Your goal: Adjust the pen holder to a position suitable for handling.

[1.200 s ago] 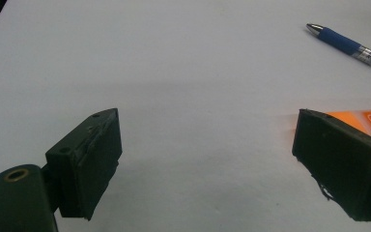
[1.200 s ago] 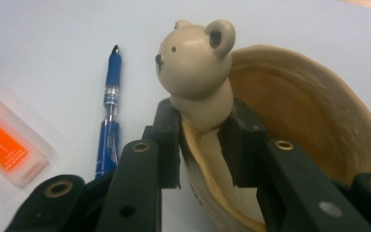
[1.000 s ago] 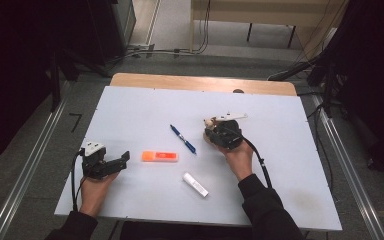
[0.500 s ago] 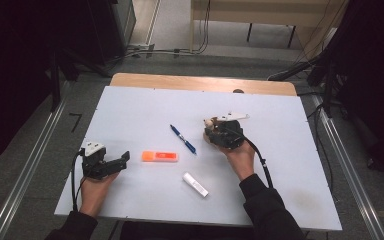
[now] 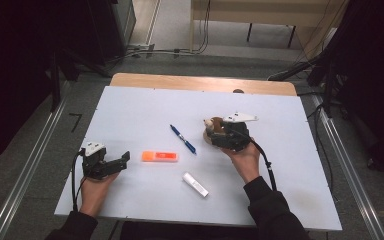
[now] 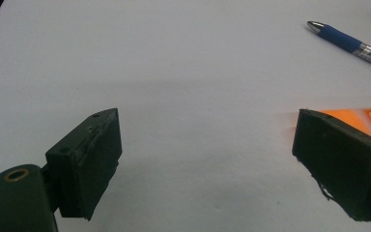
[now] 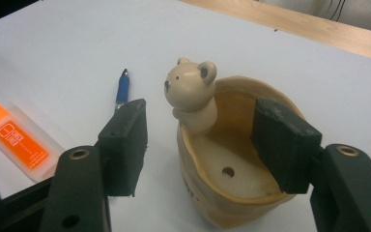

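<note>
**Pot set down, stationery still out**

Pot (image 7: 232,159) with its bear (image 7: 192,92) stands upright on the tabletop, right of centre and nearer the far edge. My right gripper (image 7: 207,145) has just been spreading its jaws: one pad hangs inside the pot, the other outside by the bear, neither pressing, so the grip looks released. My left gripper (image 6: 212,169) rests near the left front corner, jaws wide with nothing between them. As I judge it, the pot is placed. The pen (image 5: 183,139), orange eraser (image 5: 159,156) and white tube (image 5: 195,184) lie loose mid-table, none in the pot yet.
</note>
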The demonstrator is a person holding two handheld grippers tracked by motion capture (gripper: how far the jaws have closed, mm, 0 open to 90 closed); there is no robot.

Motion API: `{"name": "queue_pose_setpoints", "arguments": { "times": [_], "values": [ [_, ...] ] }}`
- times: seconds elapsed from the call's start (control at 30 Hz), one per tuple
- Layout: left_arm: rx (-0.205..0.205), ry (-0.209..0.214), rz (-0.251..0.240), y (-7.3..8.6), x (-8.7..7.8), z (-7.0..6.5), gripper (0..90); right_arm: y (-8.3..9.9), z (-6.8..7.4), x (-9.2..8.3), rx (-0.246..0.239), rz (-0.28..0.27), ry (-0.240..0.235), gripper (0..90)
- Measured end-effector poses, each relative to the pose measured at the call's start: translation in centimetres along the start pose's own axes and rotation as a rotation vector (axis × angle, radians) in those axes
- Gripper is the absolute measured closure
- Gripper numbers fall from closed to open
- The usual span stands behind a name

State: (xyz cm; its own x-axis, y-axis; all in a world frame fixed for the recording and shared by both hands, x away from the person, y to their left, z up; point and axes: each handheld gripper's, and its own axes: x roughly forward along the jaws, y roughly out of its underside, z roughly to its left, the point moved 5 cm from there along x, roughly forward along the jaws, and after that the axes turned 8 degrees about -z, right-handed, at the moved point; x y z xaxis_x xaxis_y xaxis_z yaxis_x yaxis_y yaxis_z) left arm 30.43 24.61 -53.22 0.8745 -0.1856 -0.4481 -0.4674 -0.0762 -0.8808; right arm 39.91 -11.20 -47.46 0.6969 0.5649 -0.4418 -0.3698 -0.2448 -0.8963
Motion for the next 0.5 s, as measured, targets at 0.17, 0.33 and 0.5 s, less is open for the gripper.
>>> {"name": "queue_pose_setpoints", "arguments": {
  "times": [0.17, 0.33, 0.5],
  "values": [
    [-0.001, 0.0, -0.001, 0.0, 0.0, 0.0, 11.0, 0.0, -0.1, -0.7, 0.001, -0.009, 0.0, 33.7],
    [-0.001, -0.001, -0.001, 0.0, 0.0, 0.0, 11.0, 0.0, -0.2, -1.3, 0.0, -0.013, 0.0, 32.7],
    [0.0, -0.002, -0.001, 0.0, 0.0, 0.0, 11.0, 0.1, -0.3, -2.0, -0.004, -0.024, -0.003, 32.2]
  ]
}}
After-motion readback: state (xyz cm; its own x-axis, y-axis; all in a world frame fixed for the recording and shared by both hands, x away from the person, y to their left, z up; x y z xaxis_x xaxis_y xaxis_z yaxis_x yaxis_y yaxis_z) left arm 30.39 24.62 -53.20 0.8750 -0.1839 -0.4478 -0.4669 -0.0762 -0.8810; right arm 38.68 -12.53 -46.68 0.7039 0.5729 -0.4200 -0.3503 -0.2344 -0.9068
